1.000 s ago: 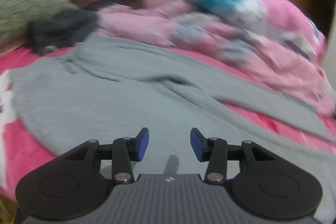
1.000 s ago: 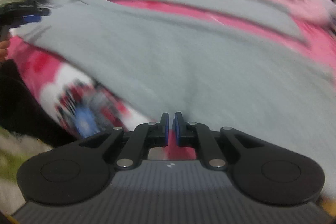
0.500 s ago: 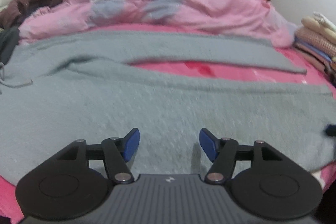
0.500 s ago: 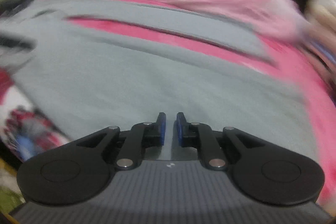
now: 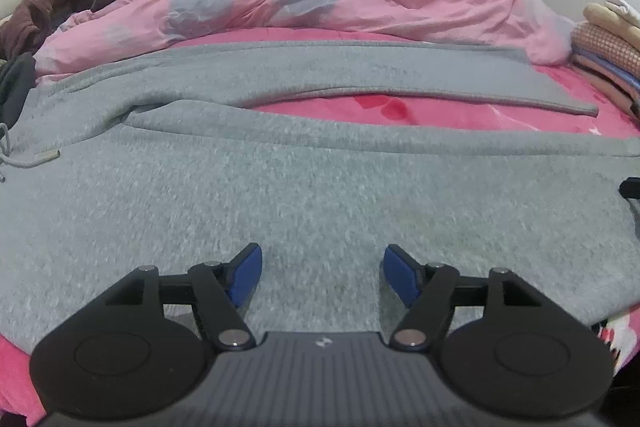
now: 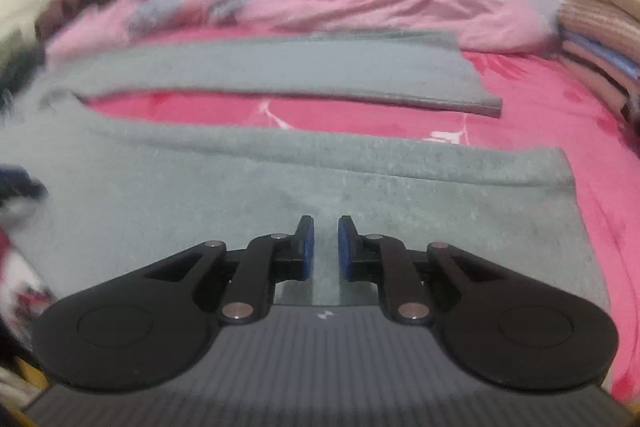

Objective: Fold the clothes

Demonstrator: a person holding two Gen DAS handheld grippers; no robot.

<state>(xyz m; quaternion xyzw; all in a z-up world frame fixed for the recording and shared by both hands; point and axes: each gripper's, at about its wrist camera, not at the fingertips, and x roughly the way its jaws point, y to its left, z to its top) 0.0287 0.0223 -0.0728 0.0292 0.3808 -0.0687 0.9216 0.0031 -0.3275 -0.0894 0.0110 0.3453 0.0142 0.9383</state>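
The grey sweatpants (image 5: 320, 187) lie flat across the pink bed (image 5: 440, 111), waist toward the bed's left edge, the two legs reaching toward its right edge. The left gripper (image 5: 322, 277) points down at the near leg; its jaws, which have just been opening, are wide and empty. The right gripper (image 6: 325, 247) (its view is blurred) tilts down over the same leg near the hem, jaws narrow, nothing pressed between them.
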